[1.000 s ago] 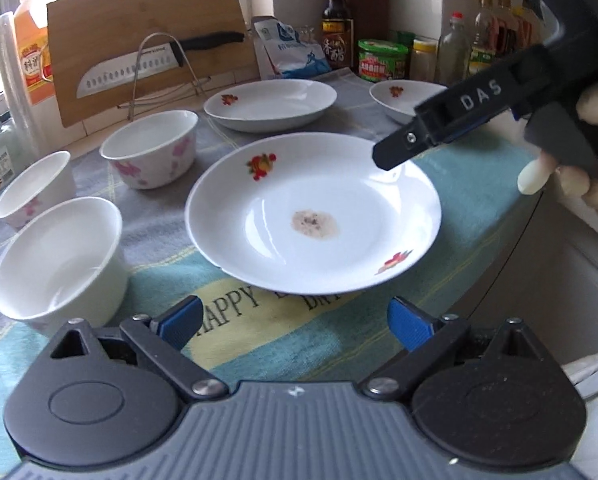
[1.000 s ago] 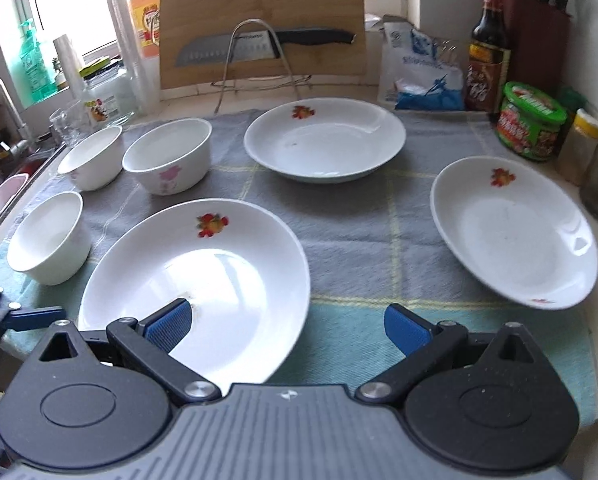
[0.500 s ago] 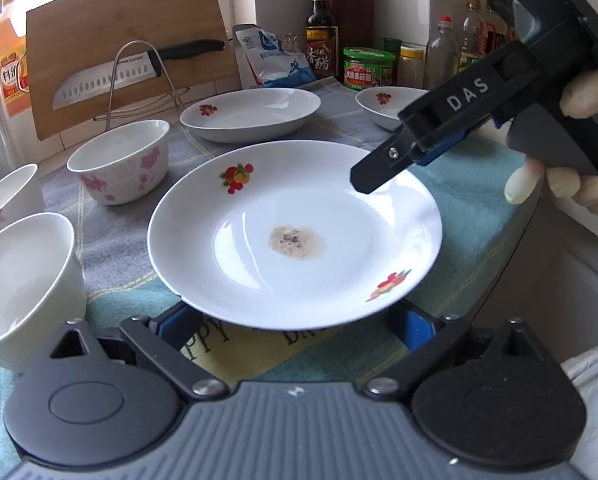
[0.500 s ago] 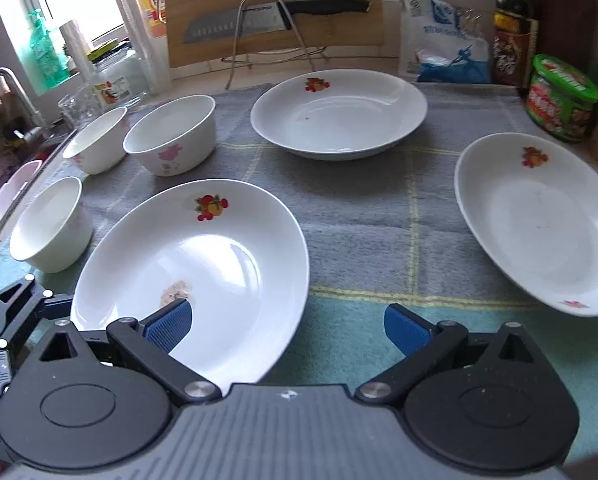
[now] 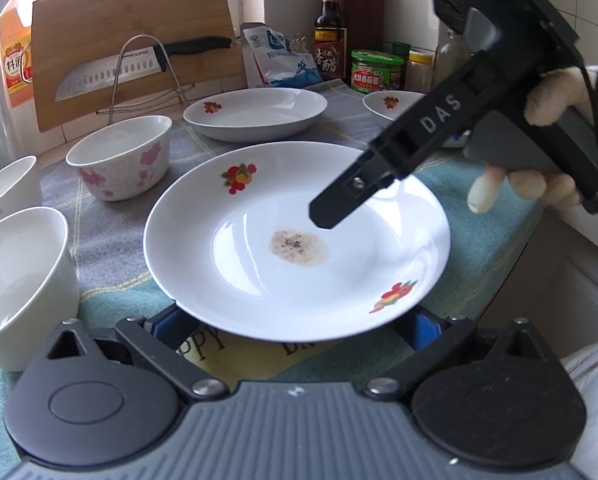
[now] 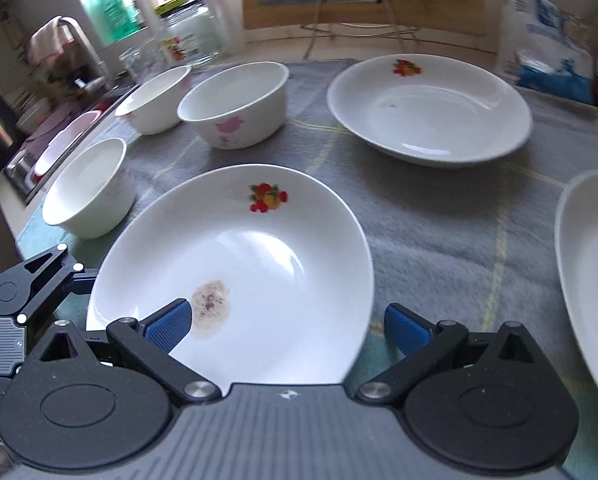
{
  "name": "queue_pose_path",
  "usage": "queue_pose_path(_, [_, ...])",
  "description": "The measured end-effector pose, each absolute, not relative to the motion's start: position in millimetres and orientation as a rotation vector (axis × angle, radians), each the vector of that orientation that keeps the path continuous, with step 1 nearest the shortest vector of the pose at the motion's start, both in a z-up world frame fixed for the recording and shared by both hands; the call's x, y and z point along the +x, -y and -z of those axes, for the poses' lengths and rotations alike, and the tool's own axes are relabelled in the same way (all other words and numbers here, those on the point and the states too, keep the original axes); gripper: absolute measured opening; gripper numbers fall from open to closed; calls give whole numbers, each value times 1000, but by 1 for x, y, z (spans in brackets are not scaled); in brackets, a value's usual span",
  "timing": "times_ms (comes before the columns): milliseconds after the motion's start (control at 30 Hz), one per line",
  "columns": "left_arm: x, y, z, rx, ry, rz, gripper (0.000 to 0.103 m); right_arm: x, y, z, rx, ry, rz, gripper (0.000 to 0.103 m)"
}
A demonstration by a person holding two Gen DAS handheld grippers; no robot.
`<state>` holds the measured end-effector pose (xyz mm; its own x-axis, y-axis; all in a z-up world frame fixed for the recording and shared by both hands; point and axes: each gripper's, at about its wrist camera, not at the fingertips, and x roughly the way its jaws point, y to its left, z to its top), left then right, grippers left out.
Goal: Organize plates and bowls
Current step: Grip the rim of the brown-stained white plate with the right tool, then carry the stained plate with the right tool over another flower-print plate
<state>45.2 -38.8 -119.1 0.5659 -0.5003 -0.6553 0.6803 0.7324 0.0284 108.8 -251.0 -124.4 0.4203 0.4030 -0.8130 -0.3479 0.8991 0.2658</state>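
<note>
On the cloth-covered table point(image 5: 111, 248) the near plate point(image 5: 259, 280), holding only a brownish smear point(image 5: 298, 247), sits with its rim between the left gripper point(image 5: 295, 326)'s opening jaws, ungrasped, while the right gripper point(image 6: 285, 322)'s jaws hang released above it, beside three empty bowls point(image 5: 119, 156).

Left claw point(image 5: 295, 324) jaws opening wider and now under the near rim of the stained plate point(image 5: 299, 240), right claw point(image 6: 287, 326) swung left over that plate's bowl, closer to the stain.
</note>
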Motion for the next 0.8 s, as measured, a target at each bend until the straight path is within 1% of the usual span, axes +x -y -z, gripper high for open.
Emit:
queue_pose_path(333, [48,38,118,298,-682,717,103,144,243,124,7,-1076,-603,103])
queue_pose_path(800, [47,38,115,340,-671,715,102,163,244,122,55,-1141,-700,103])
